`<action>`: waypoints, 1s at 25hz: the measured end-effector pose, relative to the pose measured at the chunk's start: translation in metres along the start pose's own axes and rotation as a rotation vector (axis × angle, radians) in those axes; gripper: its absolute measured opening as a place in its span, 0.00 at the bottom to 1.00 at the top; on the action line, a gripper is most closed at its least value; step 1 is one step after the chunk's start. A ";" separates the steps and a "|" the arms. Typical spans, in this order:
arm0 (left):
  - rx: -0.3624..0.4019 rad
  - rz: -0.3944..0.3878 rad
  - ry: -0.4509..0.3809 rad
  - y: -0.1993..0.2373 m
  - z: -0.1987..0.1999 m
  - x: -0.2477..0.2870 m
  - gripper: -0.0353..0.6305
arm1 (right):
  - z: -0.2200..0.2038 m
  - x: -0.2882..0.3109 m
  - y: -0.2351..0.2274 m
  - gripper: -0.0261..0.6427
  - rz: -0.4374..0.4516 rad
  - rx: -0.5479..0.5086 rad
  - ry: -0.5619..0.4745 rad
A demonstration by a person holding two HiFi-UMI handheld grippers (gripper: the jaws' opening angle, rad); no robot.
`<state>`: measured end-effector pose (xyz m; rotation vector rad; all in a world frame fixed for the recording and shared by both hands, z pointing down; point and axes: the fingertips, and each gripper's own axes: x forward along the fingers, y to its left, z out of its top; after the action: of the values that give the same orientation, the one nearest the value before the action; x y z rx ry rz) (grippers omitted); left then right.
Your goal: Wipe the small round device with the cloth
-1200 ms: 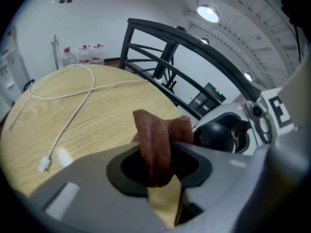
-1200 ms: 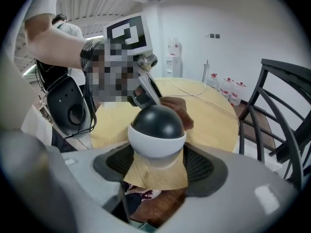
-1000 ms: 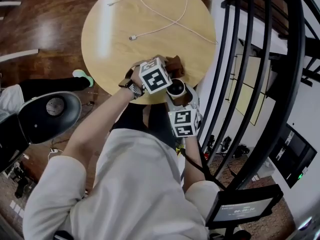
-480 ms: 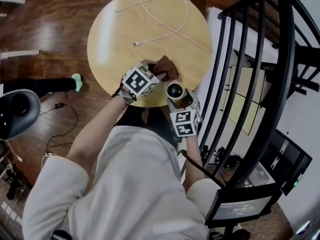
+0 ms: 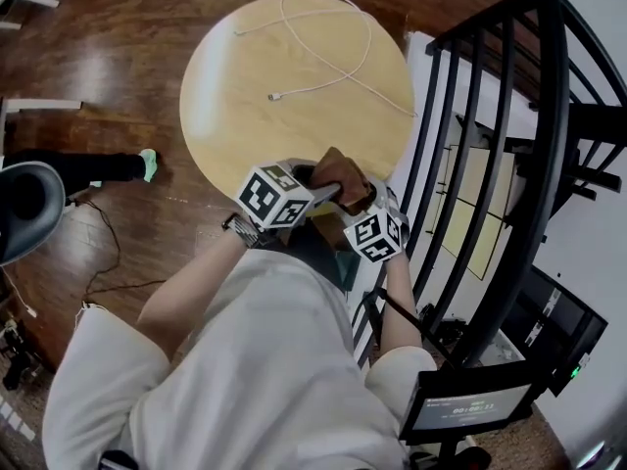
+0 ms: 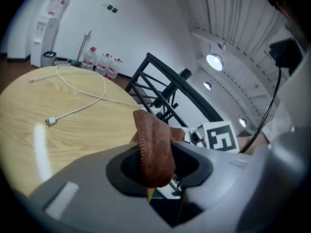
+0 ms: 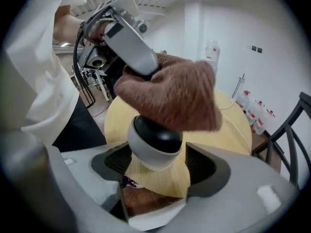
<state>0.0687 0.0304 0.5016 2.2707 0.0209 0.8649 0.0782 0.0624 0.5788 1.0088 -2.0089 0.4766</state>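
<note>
My right gripper [image 7: 155, 165] has the small round device [image 7: 154, 142], a grey ball with a black domed top, between its jaws over the table's near edge. The jaws have just been opening a little, with the device still gripped between them. My left gripper [image 6: 158, 168] is shut on a brown cloth [image 6: 153, 149]. That cloth [image 7: 180, 98] lies draped on the device's top, and the left gripper [image 7: 127, 37] reaches in from above. In the head view the cloth [image 5: 338, 174] hides the device, with the two grippers' marker cubes close together beside it.
A white cable [image 5: 333, 57] loops across the round wooden table [image 5: 245, 96]. Along the right runs a black metal railing [image 5: 490, 164]. A dark chair [image 5: 24, 204] stands at the left. Water bottles [image 6: 99, 62] line the far wall.
The left gripper has lifted the cloth off the table and brought it over the device, which was bare before. The right gripper has rolled while staying in place.
</note>
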 end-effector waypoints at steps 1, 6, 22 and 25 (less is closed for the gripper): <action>0.042 0.019 0.022 -0.003 -0.003 0.003 0.26 | 0.000 0.000 0.001 0.55 -0.009 -0.002 0.001; 0.184 0.090 0.082 -0.008 -0.018 0.014 0.26 | 0.000 -0.001 0.005 0.52 -0.060 0.032 0.008; 0.039 0.050 0.055 0.016 0.002 0.022 0.26 | -0.001 -0.007 -0.010 0.51 -0.088 0.143 0.004; 0.059 0.069 0.056 0.022 0.002 0.018 0.26 | 0.001 -0.007 -0.007 0.51 -0.095 0.153 -0.004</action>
<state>0.0795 0.0168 0.5246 2.3137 -0.0063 0.9754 0.0851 0.0608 0.5724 1.1933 -1.9404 0.5837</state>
